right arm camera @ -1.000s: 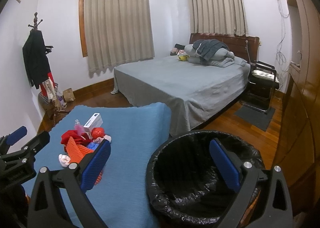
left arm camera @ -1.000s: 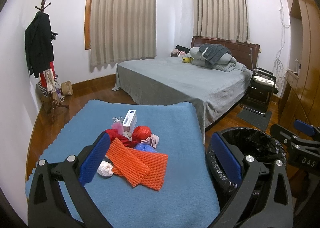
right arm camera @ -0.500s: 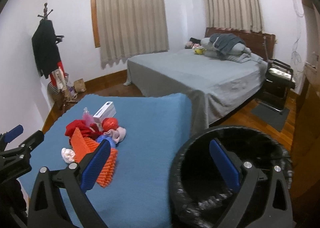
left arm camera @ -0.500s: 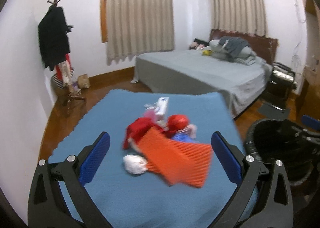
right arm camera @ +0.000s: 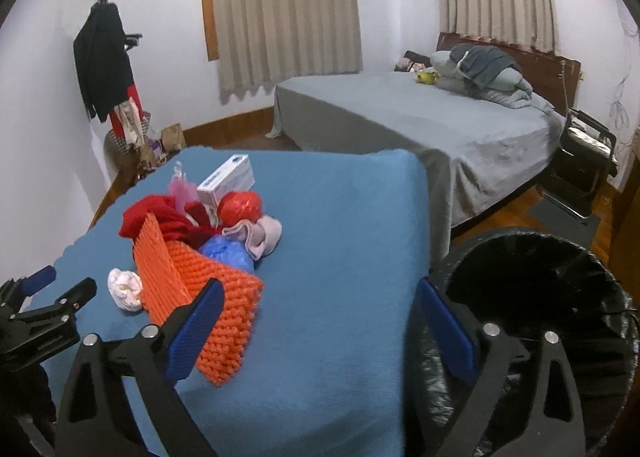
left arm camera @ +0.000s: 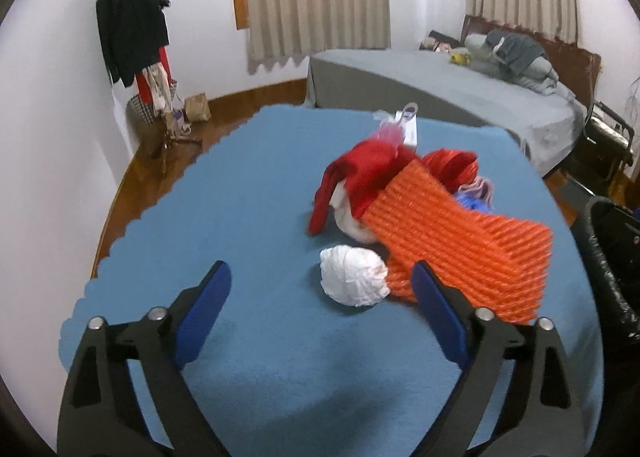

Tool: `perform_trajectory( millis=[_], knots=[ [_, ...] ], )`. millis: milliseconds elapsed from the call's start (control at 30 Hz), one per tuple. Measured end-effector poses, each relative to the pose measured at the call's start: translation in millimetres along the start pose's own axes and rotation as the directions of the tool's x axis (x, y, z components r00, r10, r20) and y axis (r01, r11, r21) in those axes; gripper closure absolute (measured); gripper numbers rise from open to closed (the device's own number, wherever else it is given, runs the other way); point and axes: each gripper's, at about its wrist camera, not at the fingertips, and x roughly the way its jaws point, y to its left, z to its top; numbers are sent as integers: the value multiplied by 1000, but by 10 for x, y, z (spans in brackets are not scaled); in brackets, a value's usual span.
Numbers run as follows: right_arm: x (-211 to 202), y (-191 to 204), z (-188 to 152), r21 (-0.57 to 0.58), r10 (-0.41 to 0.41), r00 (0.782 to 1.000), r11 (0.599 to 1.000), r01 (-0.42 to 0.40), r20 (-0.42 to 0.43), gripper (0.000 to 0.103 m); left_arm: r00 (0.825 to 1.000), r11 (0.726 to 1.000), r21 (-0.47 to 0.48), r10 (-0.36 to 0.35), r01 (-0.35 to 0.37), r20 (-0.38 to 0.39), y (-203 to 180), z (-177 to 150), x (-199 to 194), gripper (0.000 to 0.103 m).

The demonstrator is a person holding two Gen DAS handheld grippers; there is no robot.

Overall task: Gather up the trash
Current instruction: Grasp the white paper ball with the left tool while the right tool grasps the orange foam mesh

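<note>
A trash pile lies on the blue-covered table [left arm camera: 240, 217]: an orange foam net [left arm camera: 460, 241] [right arm camera: 200, 297], a red cloth [left arm camera: 364, 173], a red bag ball [right arm camera: 240, 207], a blue bag [right arm camera: 228, 253], a pink cloth [right arm camera: 260, 233], a white box [right arm camera: 228, 179] and a white paper wad [left arm camera: 354, 281] [right arm camera: 126, 289]. My left gripper [left arm camera: 320, 277] [right arm camera: 56, 289] hangs low over the table, its jaws closing. The wad sits between the tips, nearer the right finger, untouched. My right gripper [right arm camera: 320, 289] is open and holds nothing; its left finger is in front of the net. A black-lined bin [right arm camera: 540, 297] [left arm camera: 612, 249] stands to the right.
A grey bed [right arm camera: 420, 117] stands beyond the table, with bedding heaped at its headboard. A coat stand [left arm camera: 132, 17] with dark clothes and bags is by the left wall. A black chair [right arm camera: 584, 161] sits at the right, over wooden floor.
Both grippers have dropped and come closer to the table. The left one swung left, away from the bin, onto the pile; the wad now lies between its tips, which stand slightly narrower.
</note>
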Motion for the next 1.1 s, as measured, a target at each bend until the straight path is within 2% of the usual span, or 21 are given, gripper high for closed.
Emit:
perform_trajectory(
  millis=[333,433,567,733,1100],
  knots=[
    [222,103,-79,-28,-2,999,1000,1,-39,16,996,999,10,-29,30,-83,60,-34,492,31],
    [264,127,-91,-30,13,999,999,-14,-51,19,993,998,2,-69,69,-100,67,-35,575,34],
    [298,214,-100,-44,45,997,998,-48,-64,25,977,984,-23,-177,176,-122,77,-57,669,65],
    [307,359,-86,-66,110,991,991,-115,-75,36,979,984,-26,-180,178,-97,65,-87,648,69],
    [327,755,-3,-109,217,973,968,-225,-77,40,993,992,-68,-110,107,-52,305,-58,311,70]
  ],
)
